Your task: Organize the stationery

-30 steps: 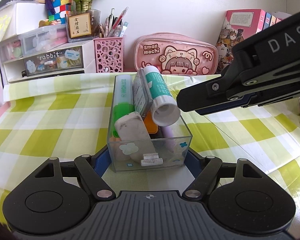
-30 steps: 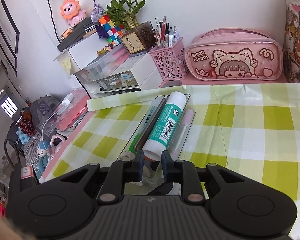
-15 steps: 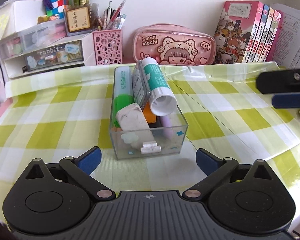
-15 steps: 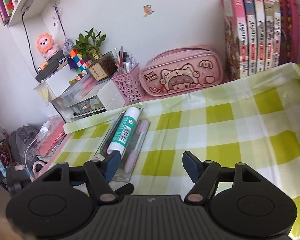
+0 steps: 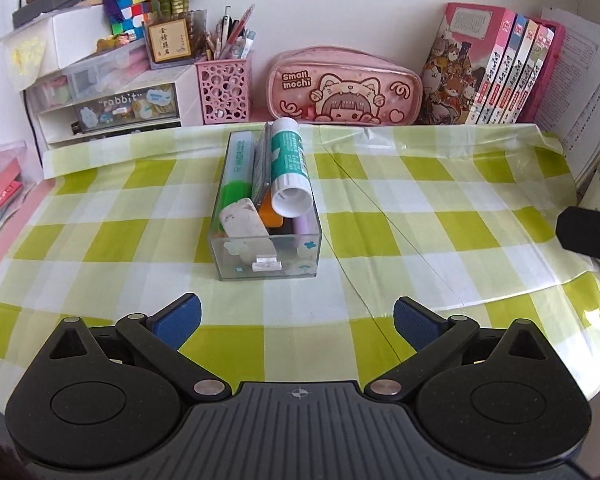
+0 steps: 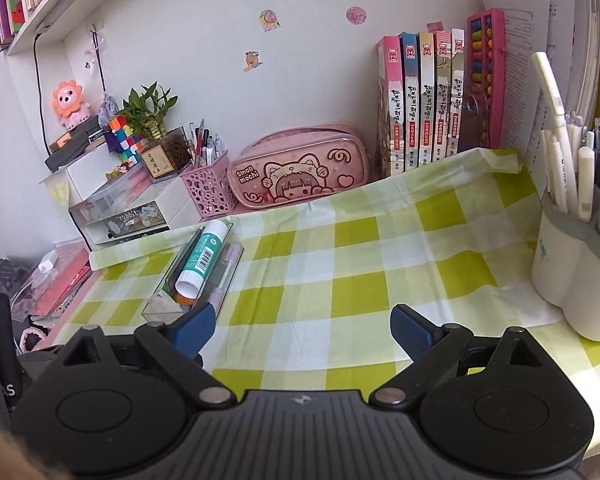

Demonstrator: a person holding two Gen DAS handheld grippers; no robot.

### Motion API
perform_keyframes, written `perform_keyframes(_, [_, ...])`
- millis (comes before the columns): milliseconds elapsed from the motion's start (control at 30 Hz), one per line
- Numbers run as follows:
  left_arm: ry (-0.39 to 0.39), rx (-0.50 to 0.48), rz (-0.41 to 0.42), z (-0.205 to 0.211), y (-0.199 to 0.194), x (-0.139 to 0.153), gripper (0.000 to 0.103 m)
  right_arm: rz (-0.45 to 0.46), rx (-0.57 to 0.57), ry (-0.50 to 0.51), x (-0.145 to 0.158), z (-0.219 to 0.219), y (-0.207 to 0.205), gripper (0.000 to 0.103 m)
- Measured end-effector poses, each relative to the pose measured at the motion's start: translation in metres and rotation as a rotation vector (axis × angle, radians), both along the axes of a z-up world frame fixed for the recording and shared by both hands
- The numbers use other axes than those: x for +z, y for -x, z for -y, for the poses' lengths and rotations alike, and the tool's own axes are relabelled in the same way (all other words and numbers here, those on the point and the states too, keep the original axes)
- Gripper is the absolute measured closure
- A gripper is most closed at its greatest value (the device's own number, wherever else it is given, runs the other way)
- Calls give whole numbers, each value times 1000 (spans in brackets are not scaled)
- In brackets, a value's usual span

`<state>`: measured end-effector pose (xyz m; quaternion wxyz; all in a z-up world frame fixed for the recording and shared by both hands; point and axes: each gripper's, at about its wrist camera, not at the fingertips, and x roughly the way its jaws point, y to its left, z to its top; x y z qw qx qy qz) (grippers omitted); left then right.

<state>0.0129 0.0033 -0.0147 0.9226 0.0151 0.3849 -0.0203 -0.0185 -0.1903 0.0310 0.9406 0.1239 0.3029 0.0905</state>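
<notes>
A clear plastic box (image 5: 266, 268) stands on the green checked cloth. It holds a white-and-teal glue stick (image 5: 288, 168), a green highlighter (image 5: 238, 160), a worn white eraser (image 5: 244, 220) and a purple pen (image 5: 302, 226). My left gripper (image 5: 296, 308) hovers just short of the box's near end, open wide, with only cloth between its blue pads. In the right wrist view the box (image 6: 162, 312) and glue stick (image 6: 200, 256) lie to the lower left. My right gripper (image 6: 302, 316) is off to their right, jaws opening, nothing between them.
Along the back wall stand a drawer unit (image 5: 112, 108), a pink pen basket (image 5: 224, 88), a pink pencil case (image 5: 344, 92) and a row of books (image 5: 500, 68). A white pen cup (image 6: 576, 272) full of pens stands at the right edge of the cloth (image 6: 380, 248).
Both grippers went from nearly shut to wide open. The left let go of the box and drew back and up. The right released the glue stick and swung away to the right.
</notes>
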Motion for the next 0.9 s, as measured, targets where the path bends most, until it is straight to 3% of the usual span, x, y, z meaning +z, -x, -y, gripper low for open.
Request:
perform_keyframes(333, [-11,60,1,7,0,18,5,13,-25,44,7,3,2,0])
perform_keyframes(900, [-14,107,-9,3,-7,20,5,-13,-41,114,-1,-13,-9,0])
